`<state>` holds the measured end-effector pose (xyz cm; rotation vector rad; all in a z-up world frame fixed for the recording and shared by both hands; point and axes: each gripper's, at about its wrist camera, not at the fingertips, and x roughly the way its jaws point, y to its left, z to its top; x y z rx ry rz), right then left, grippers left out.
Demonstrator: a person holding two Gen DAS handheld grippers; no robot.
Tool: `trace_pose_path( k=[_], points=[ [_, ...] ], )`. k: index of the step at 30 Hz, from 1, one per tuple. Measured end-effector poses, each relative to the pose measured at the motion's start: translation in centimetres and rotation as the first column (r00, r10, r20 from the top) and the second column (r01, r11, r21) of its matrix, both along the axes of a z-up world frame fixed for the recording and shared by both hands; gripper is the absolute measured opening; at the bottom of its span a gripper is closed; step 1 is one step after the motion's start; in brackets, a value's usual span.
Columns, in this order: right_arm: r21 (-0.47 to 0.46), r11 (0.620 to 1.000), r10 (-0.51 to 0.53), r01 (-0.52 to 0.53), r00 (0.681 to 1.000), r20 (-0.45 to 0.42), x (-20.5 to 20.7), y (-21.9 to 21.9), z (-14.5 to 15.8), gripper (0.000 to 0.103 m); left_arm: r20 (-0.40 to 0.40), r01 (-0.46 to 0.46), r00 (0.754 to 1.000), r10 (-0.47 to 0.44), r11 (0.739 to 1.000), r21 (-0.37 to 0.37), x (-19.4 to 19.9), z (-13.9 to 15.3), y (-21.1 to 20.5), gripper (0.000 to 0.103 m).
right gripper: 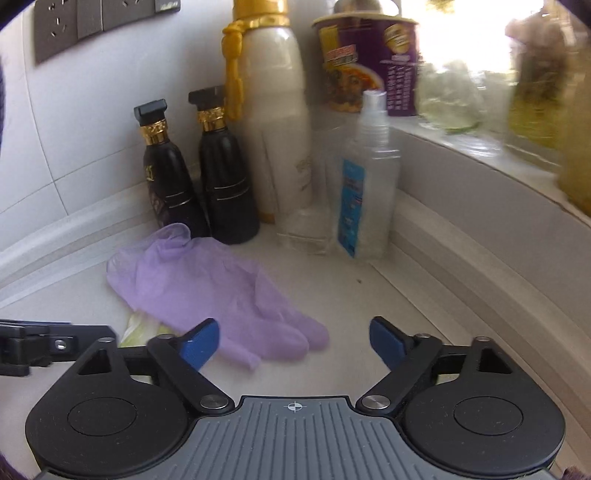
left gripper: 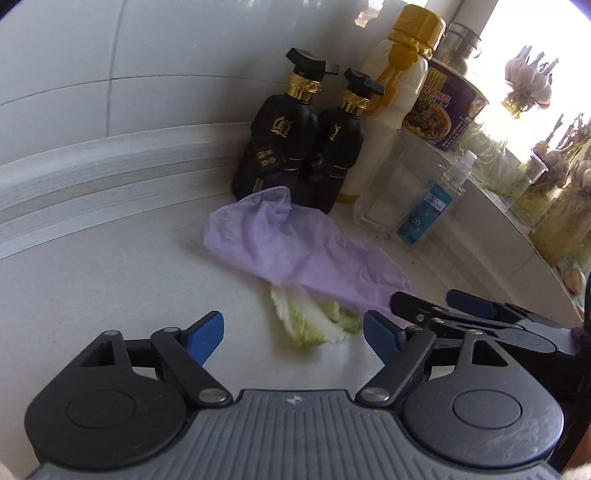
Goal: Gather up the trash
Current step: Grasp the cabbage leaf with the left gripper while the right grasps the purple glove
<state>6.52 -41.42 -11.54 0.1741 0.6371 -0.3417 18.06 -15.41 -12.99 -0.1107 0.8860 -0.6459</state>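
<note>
One purple glove (left gripper: 295,243) lies flat on the white counter (left gripper: 110,288), cuff end toward the corner, fingers toward the cameras. One cabbage leaf (left gripper: 306,325) lies partly under the glove's near edge; in the right wrist view only a sliver of it shows at the glove's left side.

Two grippers. Left gripper (left gripper: 293,332) is spread wide, nothing between its blue pads, with the leaf just ahead between them. Right gripper (right gripper: 294,339) is also spread wide and empty, the glove's fingertips (right gripper: 295,339) lying between its pads, the left pad over the glove edge; contact cannot be told. In the left wrist view the right gripper sits just to the right, its tips close to the glove's fingers.

Behind the glove, in the corner: two black bottles (left gripper: 275,144) with gold collars and black pump tops, side by side, the glove's cuff touching or just at their bases. One tall white bottle (left gripper: 388,107) with a yellow cap next to them. One clear spray bottle (right gripper: 365,184) with a blue label. One clear empty-looking container (left gripper: 391,192) between the white bottle and the spray bottle. One purple noodle cup (right gripper: 365,62) on the raised ledge (right gripper: 480,192) behind. Jars (left gripper: 554,218) with yellowish contents line the ledge, blurred. Garlic bunch (left gripper: 528,77) hangs near the window. Wall sockets (right gripper: 92,22) at upper left.
</note>
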Motion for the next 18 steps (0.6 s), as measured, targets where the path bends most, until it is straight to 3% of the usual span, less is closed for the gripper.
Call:
trace_pose_path(
  k=[3, 6, 10, 16, 18],
  points=[
    [0.013, 0.999, 0.032, -0.031, 0.999, -0.033, 1.2, -0.6, -0.7, 0.056, 0.021, 0.013, 1.000, -0.014, 1.000, 0.014, 0.3, -0.4, -1.3, 0.071],
    [-0.016, 0.998, 0.054, -0.055, 0.998, -0.026, 1.6, -0.2, -1.0, 0.043, 0.044, 0.025, 0.999, -0.027, 0.999, 0.043, 0.4, -0.7, -2.5, 0.065],
    [-0.048, 0.994, 0.098, -0.099, 0.995, -0.018, 1.7, 0.9, -1.2, 0.011, 0.078, 0.032, 0.996, -0.038, 0.997, 0.076, 0.1, -1.2, -3.4, 0.055],
    [-0.069, 0.998, -0.002, 0.006, 0.998, 0.056, -0.2, 0.8, -0.2, 0.004, 0.137, 0.026, 0.990, -0.044, 0.991, 0.128, -0.5, -1.4, -4.0, 0.049],
    [-0.065, 0.996, -0.053, 0.059, 0.995, 0.089, -1.5, 0.4, 0.7, 0.004, 0.151, 0.010, 0.988, -0.032, 0.990, 0.142, -0.6, -1.5, -3.9, 0.039]
  ],
)
